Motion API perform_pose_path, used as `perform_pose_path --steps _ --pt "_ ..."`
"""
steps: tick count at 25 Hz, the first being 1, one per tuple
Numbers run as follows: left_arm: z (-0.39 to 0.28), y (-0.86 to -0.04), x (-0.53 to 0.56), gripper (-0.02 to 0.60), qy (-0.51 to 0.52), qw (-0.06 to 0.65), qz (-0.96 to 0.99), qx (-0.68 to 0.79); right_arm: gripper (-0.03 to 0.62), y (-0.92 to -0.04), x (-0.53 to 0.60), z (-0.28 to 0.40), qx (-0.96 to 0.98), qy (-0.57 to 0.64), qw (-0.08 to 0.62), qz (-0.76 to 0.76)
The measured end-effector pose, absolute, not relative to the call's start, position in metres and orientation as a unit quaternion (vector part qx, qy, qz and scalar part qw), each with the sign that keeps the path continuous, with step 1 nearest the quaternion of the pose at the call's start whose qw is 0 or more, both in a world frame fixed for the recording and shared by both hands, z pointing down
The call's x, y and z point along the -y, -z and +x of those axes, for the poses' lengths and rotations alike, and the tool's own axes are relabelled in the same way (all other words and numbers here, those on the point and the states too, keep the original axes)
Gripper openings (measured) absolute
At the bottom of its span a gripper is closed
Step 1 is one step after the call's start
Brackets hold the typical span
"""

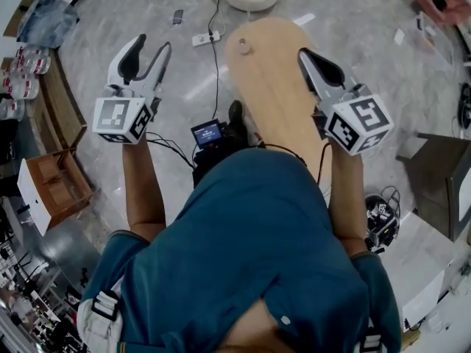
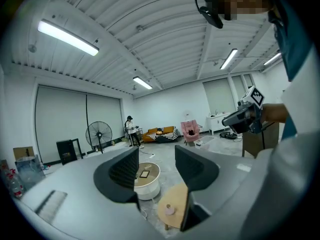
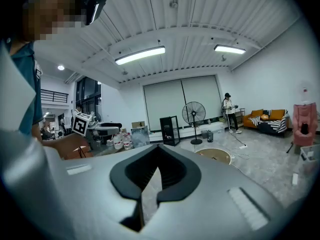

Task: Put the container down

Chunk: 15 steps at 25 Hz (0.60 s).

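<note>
Since the small round container (image 1: 242, 47) already sits on the wooden table (image 1: 276, 94), far end, left hand-held gripper (image 1: 153, 44) gapes empty, right hand-held gripper (image 1: 303, 53) clenched empty; probably light, rigid: pinch its sides.

The hand-held gripper (image 2: 156, 160) holds its 2 jaws apart, apparently empty, above a wooden table (image 2: 176, 204).

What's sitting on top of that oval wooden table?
Only a small round object near its far end shows on the wooden table. The near end is covered by the right gripper and the person's shirt.
</note>
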State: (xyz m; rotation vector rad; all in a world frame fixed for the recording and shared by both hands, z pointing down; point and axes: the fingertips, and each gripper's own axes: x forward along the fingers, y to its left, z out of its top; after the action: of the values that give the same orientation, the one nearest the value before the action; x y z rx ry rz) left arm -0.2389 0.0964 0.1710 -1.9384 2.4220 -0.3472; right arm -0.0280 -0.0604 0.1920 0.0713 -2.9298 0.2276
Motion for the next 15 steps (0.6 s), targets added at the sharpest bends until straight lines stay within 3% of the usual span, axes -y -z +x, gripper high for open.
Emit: perform_pose_path --steps 15 --pt "-0.21 -0.159 -0.109 0.224 0.109 0.028 -0.634 -0.766 0.006 -0.189 0.044 -0.007 0.992 -0.075 0.096 0.026"
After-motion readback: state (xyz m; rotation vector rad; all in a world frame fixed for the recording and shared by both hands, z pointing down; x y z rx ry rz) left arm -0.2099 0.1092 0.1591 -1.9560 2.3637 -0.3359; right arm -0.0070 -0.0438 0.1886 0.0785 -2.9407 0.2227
